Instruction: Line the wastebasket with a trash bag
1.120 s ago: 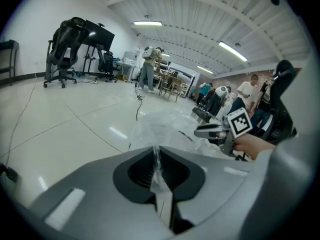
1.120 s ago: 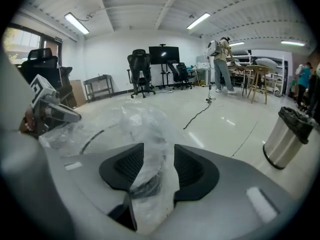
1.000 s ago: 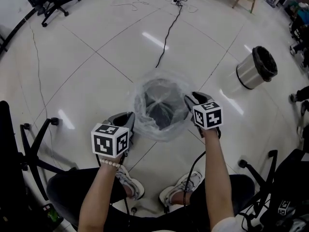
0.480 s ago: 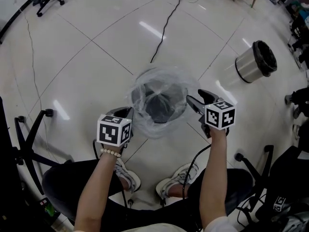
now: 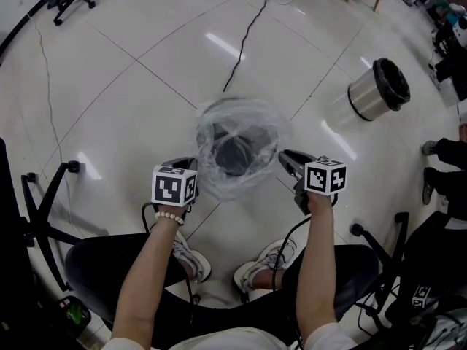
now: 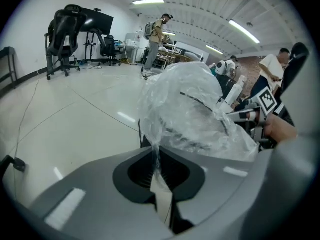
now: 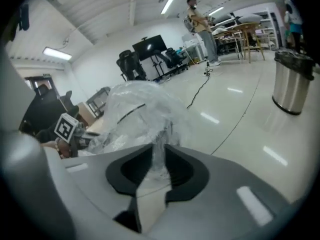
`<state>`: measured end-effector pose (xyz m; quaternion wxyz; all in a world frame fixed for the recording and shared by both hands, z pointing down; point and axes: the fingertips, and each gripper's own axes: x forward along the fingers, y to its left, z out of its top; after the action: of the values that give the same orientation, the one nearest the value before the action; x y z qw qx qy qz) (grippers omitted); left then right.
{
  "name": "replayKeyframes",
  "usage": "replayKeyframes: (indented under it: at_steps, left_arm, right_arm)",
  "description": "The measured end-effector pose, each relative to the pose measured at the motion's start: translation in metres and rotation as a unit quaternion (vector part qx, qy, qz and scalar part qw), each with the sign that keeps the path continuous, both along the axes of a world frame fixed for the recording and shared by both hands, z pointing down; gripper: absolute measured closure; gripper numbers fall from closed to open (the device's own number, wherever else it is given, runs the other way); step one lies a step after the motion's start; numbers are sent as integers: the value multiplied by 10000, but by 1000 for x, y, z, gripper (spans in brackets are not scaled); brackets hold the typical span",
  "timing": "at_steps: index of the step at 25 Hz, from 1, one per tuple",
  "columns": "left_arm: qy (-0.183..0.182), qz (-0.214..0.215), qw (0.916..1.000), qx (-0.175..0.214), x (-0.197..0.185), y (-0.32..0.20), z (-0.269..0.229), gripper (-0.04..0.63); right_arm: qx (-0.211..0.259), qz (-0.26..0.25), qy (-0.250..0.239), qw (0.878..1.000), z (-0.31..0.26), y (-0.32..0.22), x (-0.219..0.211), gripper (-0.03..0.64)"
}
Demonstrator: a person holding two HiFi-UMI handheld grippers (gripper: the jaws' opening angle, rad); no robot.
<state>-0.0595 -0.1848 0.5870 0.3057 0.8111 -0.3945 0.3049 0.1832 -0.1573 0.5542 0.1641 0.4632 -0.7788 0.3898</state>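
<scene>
One wastebasket point(image 5: 235, 154), dark inside, stands on the tiled floor point(image 5: 131, 100). One clear trash bag point(image 5: 244, 119) is draped over the wastebasket's rim, its film puffed out all round the opening. Two grippers flank the wastebasket. The left gripper point(image 5: 187, 164) is at the wastebasket's left side, its fingers point(image 6: 132, 171) closed and pinching a twisted strand of bag film. The right gripper point(image 5: 286, 158) is at the wastebasket's right side; its fingers point(image 7: 186, 173) have just been closing and clamp a bunched fold of the bag between them. There are two marker cubes, one per gripper: the left cube point(image 5: 174, 186) and the right cube point(image 5: 325, 176), each face carrying a black-and-white square code pattern. One bead bracelet point(image 5: 169, 216) sits on the left wrist. Two sneakers point(image 5: 191, 262) are on the floor on the near side of the wastebasket. One steel bin point(image 5: 369, 93) with a black liner stands well apart from the wastebasket, to its upper right. One black cable point(image 5: 248, 31) runs across the floor beyond the wastebasket. A chair base point(image 5: 45, 199) shows left of the wastebasket and another point(image 5: 385, 248) to its lower right. In the left gripper view a person point(image 6: 159, 38) stands far behind the bagged wastebasket.
</scene>
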Motion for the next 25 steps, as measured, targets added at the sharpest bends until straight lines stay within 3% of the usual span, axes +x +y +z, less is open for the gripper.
replayKeyframes:
  at_steps: [1,2,5,6,7,9,13,15,18,21,25]
  left_arm:
    - [5,-15,10000,47,1,-2,-2,584]
    - [10,-14,10000,82,2,-3,-3,584]
    - [13,54,9999,114,8,-2,-3,584]
    - [14,76,9999,113,10,-1,-3,584]
    - [14,92,9999,105,11,0,-3,584]
    - [-6,97,9999,66,11,2,1,584]
    - [-96,-193,9998,-58,-6,-8,19,584]
    - [52,-467,9988,-152,-11,-20,26,584]
    - [176,-611,9978,-175,-8,-33,25,584]
    - [219,-601,9978,-177,-7,-36,24,584]
    - [402,-631,9969,-254,-2,-36,29,584]
  right_arm:
    - [107,11,-246,9996,-10,2,-4,443]
    - [172,-74,-470,9987,-19,6,-11,358]
    - [-38,-443,-471,9979,-14,23,-41,264]
    - [-178,-517,-229,9982,-3,27,-46,264]
    - [-300,-574,49,9979,8,31,-49,325]
    - [-444,-649,383,9962,23,37,-49,615]
    - [-440,-282,632,9966,38,19,-29,615]
    - [-392,-44,578,9975,42,-2,-21,610]
    - [-679,-169,460,9965,49,-10,-15,550]
    - [-965,-573,226,9934,42,6,-7,411]
    - [-320,-688,326,9966,-24,7,12,410]
